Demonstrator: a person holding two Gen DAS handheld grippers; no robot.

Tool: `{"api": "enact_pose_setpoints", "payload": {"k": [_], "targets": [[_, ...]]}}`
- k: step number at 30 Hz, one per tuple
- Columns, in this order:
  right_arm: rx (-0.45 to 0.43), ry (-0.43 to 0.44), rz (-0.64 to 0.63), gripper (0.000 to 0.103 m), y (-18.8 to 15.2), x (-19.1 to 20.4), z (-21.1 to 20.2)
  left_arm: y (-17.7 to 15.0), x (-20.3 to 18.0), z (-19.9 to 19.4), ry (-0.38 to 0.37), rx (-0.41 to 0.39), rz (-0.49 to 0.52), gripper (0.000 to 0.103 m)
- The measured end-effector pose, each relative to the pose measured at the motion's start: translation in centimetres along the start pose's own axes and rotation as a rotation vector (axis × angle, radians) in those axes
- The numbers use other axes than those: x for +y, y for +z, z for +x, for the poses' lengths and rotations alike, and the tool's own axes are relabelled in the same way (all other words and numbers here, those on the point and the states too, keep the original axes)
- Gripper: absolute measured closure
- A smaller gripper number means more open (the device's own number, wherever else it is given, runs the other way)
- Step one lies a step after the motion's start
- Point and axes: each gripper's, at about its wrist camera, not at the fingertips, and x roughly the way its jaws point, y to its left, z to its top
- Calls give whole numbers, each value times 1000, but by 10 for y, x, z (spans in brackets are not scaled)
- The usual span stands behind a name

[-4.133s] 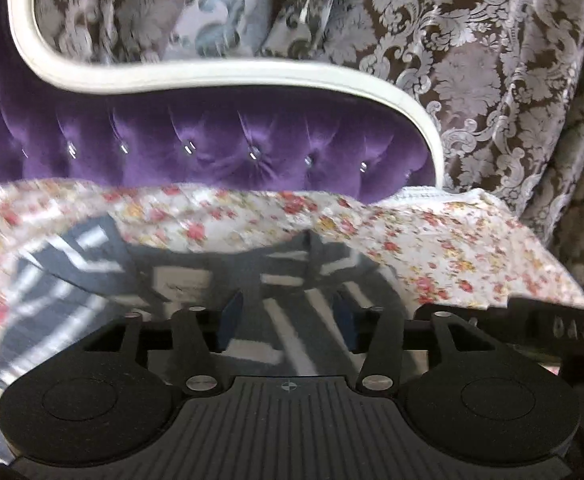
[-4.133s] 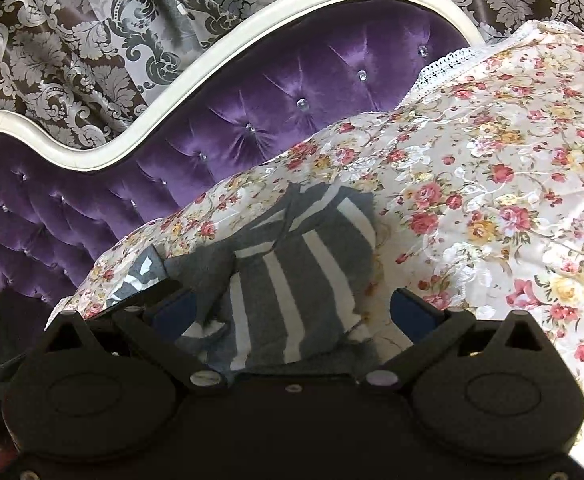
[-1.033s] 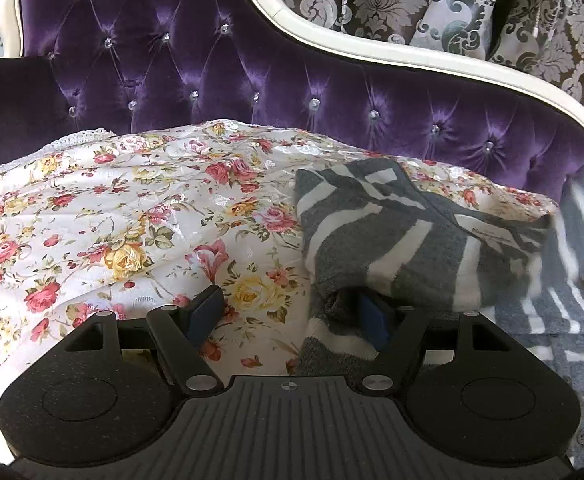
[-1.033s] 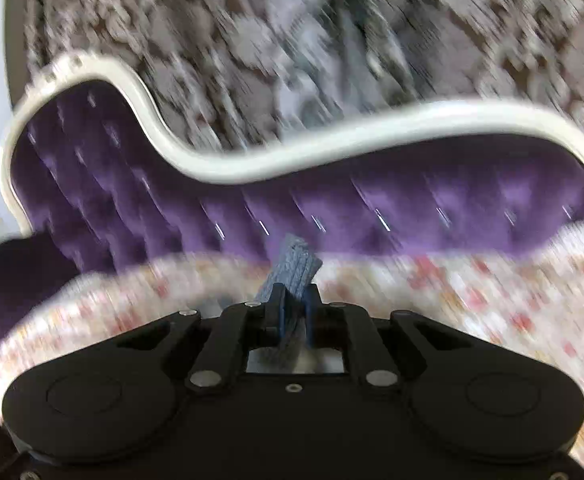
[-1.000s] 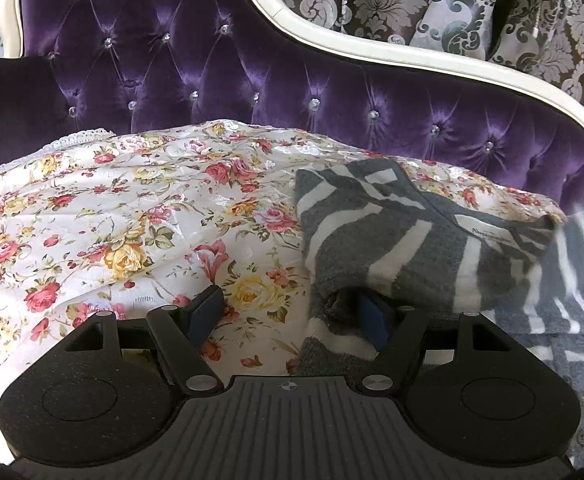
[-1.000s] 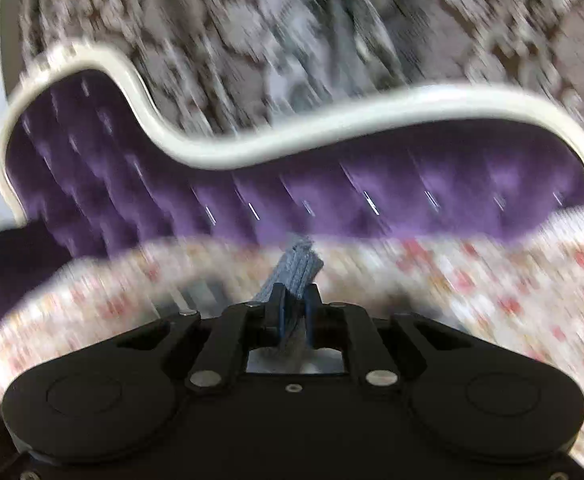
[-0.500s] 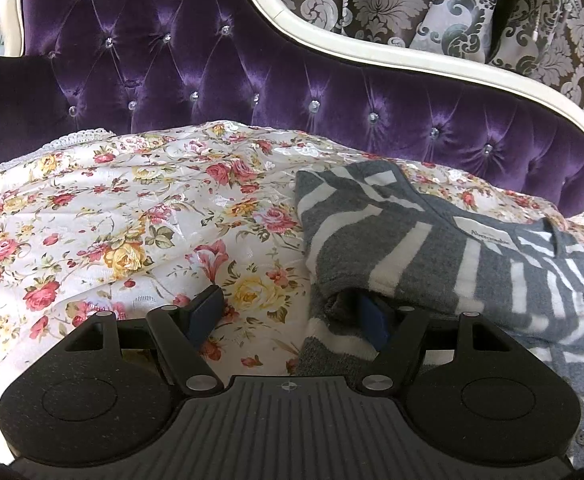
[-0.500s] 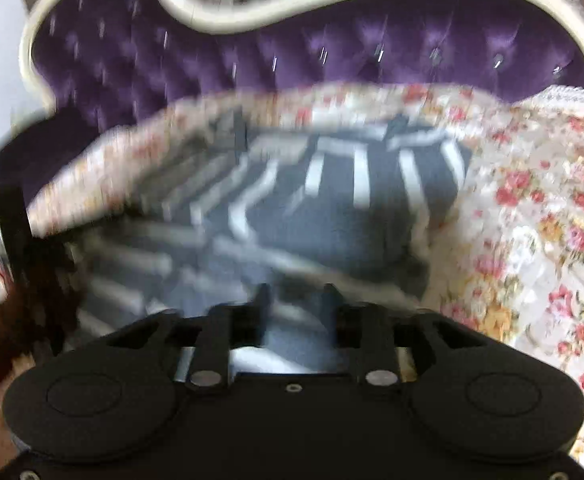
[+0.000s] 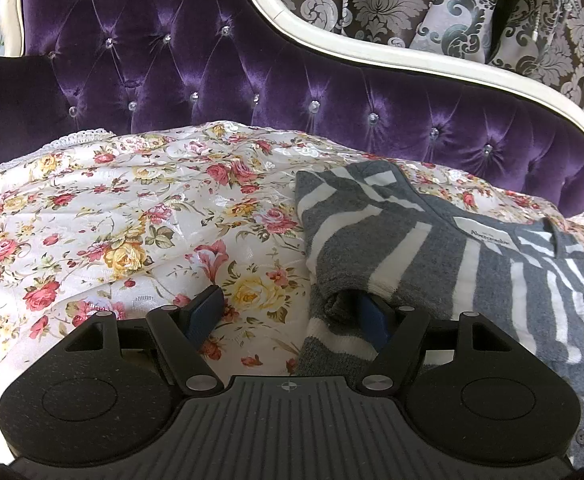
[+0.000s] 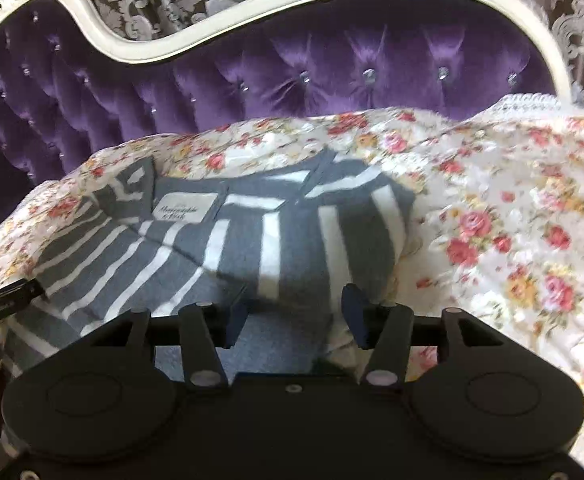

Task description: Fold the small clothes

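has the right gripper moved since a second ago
Yes. The right gripper has dropped and opened: then the purple tufted headboard filled mid-view and cloth was pinched; now the headboard sits high and the grey-and-white striped sweater lies below the jaws.

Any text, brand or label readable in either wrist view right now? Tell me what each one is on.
"Abercrombie": script on the white neck label of the grey striped sweater, left wrist view; the smaller print around it is too small to read.
The same label in the right wrist view: two lines of script, too blurred to read.
Pale print on the left gripper's black side, at the right view's left edge: too small to read.
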Motion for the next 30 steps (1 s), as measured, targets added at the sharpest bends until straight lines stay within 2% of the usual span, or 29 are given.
{"api": "enact_pose_setpoints", "payload": {"k": [3,5,6,7,8,11,15,18,21,25,27,28,30], "targets": [[-1,0,-19,47,-4,3,-1,0,0,0,0,0,1,32],[-8,7,-12,67,-3,3,-5,0,0,0,0,0,0,32],[-10,15,-5,70,-3,3,-8,0,0,0,0,0,0,32],[-15,23,-6,78,-2,3,-10,0,0,0,0,0,0,32],[-20,35,-16,92,-1,5,-14,0,0,0,1,0,0,32],[-44,49,-66,93,6,16,-25,0,0,0,1,0,1,32],[-129,49,-83,93,33,23,-45,0,0,0,1,0,0,32],[-168,-14,-92,93,51,20,-44,0,-1,0,2,-1,1,32],[-124,-60,-51,93,58,7,-21,0,0,0,2,-1,1,32],[-16,-112,-8,92,42,-8,15,0,-1,0,2,-1,1,32],[10,-115,50,83,33,-16,26,0,-1,0,2,-1,1,32],[-8,-105,84,81,29,-22,23,0,0,0,2,-1,1,32],[-58,-62,172,64,23,-32,14,0,-1,0,3,-1,1,32]]}}
